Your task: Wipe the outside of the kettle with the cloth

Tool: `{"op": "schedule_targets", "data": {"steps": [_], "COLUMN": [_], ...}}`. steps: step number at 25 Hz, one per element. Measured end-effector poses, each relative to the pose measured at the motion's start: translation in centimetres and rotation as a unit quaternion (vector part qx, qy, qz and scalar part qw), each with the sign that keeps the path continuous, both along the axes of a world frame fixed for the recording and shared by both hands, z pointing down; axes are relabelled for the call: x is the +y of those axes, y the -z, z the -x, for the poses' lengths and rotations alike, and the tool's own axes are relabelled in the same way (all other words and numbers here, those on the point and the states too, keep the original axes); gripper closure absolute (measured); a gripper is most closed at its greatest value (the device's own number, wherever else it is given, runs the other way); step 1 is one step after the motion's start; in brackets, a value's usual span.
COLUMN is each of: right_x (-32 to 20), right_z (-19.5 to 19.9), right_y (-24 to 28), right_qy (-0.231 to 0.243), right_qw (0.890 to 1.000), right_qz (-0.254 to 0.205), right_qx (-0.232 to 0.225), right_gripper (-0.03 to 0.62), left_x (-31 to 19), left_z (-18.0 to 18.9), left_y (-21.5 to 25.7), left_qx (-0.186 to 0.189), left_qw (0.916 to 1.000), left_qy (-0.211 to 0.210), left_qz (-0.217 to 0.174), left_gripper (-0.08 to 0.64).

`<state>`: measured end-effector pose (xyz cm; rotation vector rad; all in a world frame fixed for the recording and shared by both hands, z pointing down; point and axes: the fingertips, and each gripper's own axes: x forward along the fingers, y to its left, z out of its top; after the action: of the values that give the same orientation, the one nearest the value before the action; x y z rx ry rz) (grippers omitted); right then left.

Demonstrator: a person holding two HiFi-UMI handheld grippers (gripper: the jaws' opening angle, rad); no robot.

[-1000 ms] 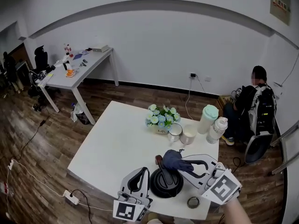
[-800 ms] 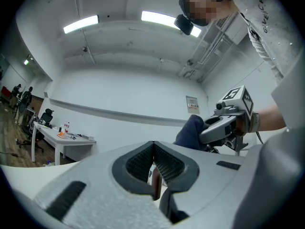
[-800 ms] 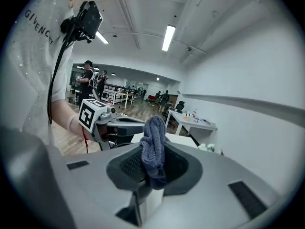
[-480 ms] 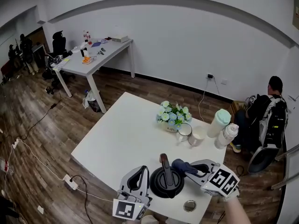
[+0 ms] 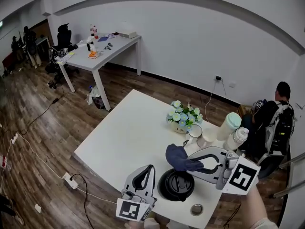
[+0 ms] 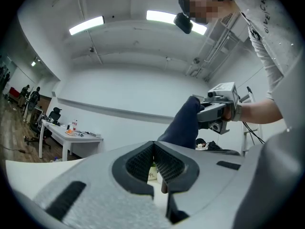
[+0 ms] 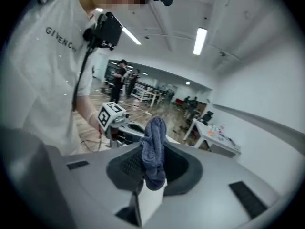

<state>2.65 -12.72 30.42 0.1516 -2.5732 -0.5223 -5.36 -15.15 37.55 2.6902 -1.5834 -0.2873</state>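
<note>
The black kettle (image 5: 176, 185) stands near the front edge of the white table (image 5: 128, 132), seen from above. My right gripper (image 5: 189, 163) is shut on a dark blue cloth (image 5: 175, 155), which hangs over the kettle's far rim. In the right gripper view the cloth (image 7: 155, 137) bunches up between the pads of the right gripper (image 7: 151, 168). My left gripper (image 5: 152, 168) sits just left of the kettle, shut, with nothing seen between its pads. The left gripper view shows the left gripper (image 6: 154, 149) with pads together, and beyond it the cloth (image 6: 183, 123) and the right gripper (image 6: 219, 111).
Behind the kettle stand a flower pot (image 5: 183, 118), two mugs (image 5: 194, 132), a green-lidded tumbler (image 5: 228, 125) and a bottle (image 5: 237, 138). A small round lid (image 5: 197, 209) lies at the table's front right. A person (image 5: 276, 113) sits at the far right.
The right gripper has lifted the cloth up and away from the kettle's top. The left gripper has stayed beside the kettle. The head view has shifted.
</note>
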Motion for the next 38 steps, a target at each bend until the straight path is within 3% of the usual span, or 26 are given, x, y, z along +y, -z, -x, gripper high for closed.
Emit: {"op": "schedule_targets", "data": {"steps": [3, 5, 7, 9, 11, 15, 20, 23, 25, 26, 30, 33, 35, 38], "right_x": [1.3, 1.8, 2.3, 2.7, 2.6, 2.0, 0.9, 0.8, 0.4, 0.1, -1.4, -1.3, -1.4, -1.1], "right_z": [2.6, 3.8, 4.1, 4.1, 4.3, 6.0, 7.0, 7.6, 7.5, 7.6, 9.1, 9.6, 9.6, 9.3], "right_y": [-0.3, -1.3, -2.8, -3.9, -5.3, -8.6, -12.4, -13.8, -15.2, -15.7, -15.1, -11.4, -9.1, -5.9], "right_qy": [0.129, 0.196, 0.248, 0.285, 0.3, 0.304, 0.295, 0.293, 0.291, 0.291, 0.279, 0.258, 0.227, 0.156], "right_qw": [0.989, 0.97, 0.938, 0.899, 0.867, 0.821, 0.769, 0.75, 0.756, 0.767, 0.844, 0.893, 0.919, 0.948], "right_qz": [0.036, 0.084, 0.162, 0.24, 0.292, 0.36, 0.421, 0.434, 0.41, 0.386, 0.28, 0.204, 0.139, 0.054], "right_qx": [0.067, 0.12, 0.179, 0.23, 0.269, 0.323, 0.381, 0.404, 0.42, 0.421, 0.363, 0.309, 0.29, 0.273], "right_gripper": [0.537, 0.537, 0.537, 0.537, 0.537, 0.537, 0.537, 0.537, 0.537, 0.537, 0.537, 0.537, 0.537, 0.537], "left_x": [-0.5, -0.7, -0.5, -0.2, 0.4, 0.8, 0.4, 0.5, 0.6, 0.7, 1.1, 1.2, 0.9, 0.9], "left_z": [0.3, 0.7, 0.6, 0.2, -0.1, 0.8, 1.8, 2.5, 2.8, 3.0, 4.1, 4.5, 4.3, 4.0], "left_y": [1.2, 1.6, 1.3, 0.4, -0.6, -2.6, -4.3, -5.3, -5.8, -6.0, -6.5, -5.7, -4.5, -2.2], "left_qx": [0.003, -0.002, -0.008, -0.012, -0.012, -0.005, 0.003, 0.009, 0.011, 0.012, 0.021, 0.025, 0.026, 0.026], "left_qw": [0.9999, 0.9997, 0.9996, 0.9995, 0.9994, 0.9995, 0.9992, 0.9988, 0.9985, 0.9983, 0.9975, 0.9976, 0.9983, 0.9992], "left_qy": [-0.013, -0.015, -0.02, -0.028, -0.032, -0.026, -0.01, 0.003, 0.01, 0.013, 0.021, 0.019, 0.011, -0.004], "left_qz": [-0.006, -0.016, -0.018, -0.012, -0.002, 0.019, 0.04, 0.048, 0.053, 0.055, 0.064, 0.061, 0.052, 0.029], "left_gripper": [0.554, 0.554, 0.553, 0.554, 0.554, 0.554, 0.553, 0.554, 0.554, 0.554, 0.553, 0.554, 0.553, 0.554]}}
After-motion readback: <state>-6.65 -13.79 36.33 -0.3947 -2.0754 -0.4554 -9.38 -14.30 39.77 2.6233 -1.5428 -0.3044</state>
